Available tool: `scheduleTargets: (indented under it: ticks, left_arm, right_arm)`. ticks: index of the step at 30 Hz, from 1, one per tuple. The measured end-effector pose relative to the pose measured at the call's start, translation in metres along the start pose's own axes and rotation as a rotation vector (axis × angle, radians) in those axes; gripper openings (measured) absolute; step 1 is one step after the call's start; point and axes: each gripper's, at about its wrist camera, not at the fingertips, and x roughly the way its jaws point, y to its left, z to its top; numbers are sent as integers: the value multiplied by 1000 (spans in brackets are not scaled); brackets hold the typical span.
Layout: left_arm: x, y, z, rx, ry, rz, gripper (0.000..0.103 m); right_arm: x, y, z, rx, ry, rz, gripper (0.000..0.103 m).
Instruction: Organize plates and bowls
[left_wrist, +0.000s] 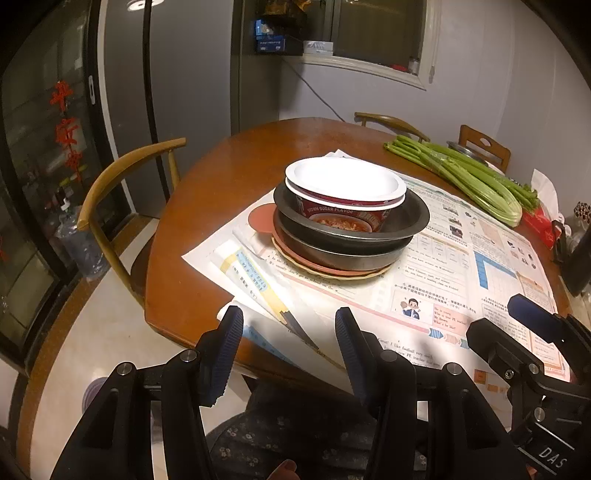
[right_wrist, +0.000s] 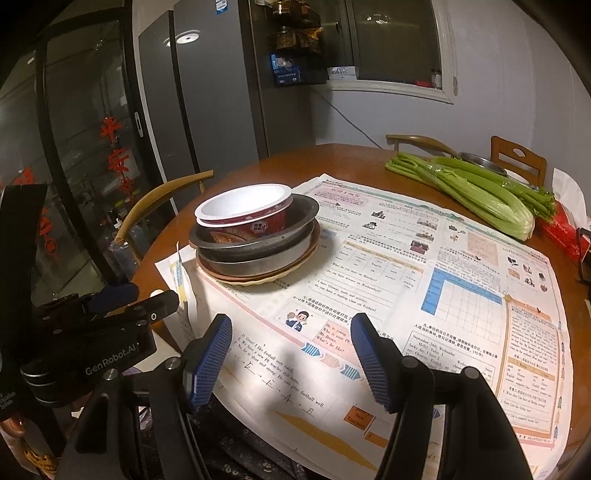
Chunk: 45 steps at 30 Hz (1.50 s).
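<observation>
A stack of dishes stands on newspaper on the round wooden table (left_wrist: 207, 192). On top sits a red paper bowl with a white inside (left_wrist: 345, 182) (right_wrist: 245, 206). It rests in two dark metal pans (left_wrist: 351, 232) (right_wrist: 258, 251). Under them lie a pink plate (left_wrist: 264, 218) (right_wrist: 258, 275) and a woven mat. My left gripper (left_wrist: 290, 325) is open and empty, at the table's near edge, well short of the stack. My right gripper (right_wrist: 291, 332) is open and empty over the newspaper, to the right of the stack. It also shows in the left wrist view (left_wrist: 532, 321).
Newspaper sheets (right_wrist: 424, 277) cover the near half of the table. A bundle of celery (left_wrist: 469, 177) (right_wrist: 476, 188) lies at the far right, with a metal bowl (right_wrist: 482, 162) behind it. Wooden chairs (left_wrist: 110, 206) stand around the table. A red packet (right_wrist: 561, 229) lies at the right edge.
</observation>
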Motion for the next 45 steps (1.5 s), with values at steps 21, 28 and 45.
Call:
scheduleTargets:
  ticks: [21,28,45]
  left_arm:
    - [-1,-2,-2,19,1,4,54]
    - [-4,-1,-3,18,-7,6,54]
    - [-2,0,-4,12,-3,0,54]
  right_arm:
    - [2,1,-1,-3,4,-2,66]
    - [0,2,-1,-5,1,2,66]
    - [0,0,-3,-2,-2,-1,66]
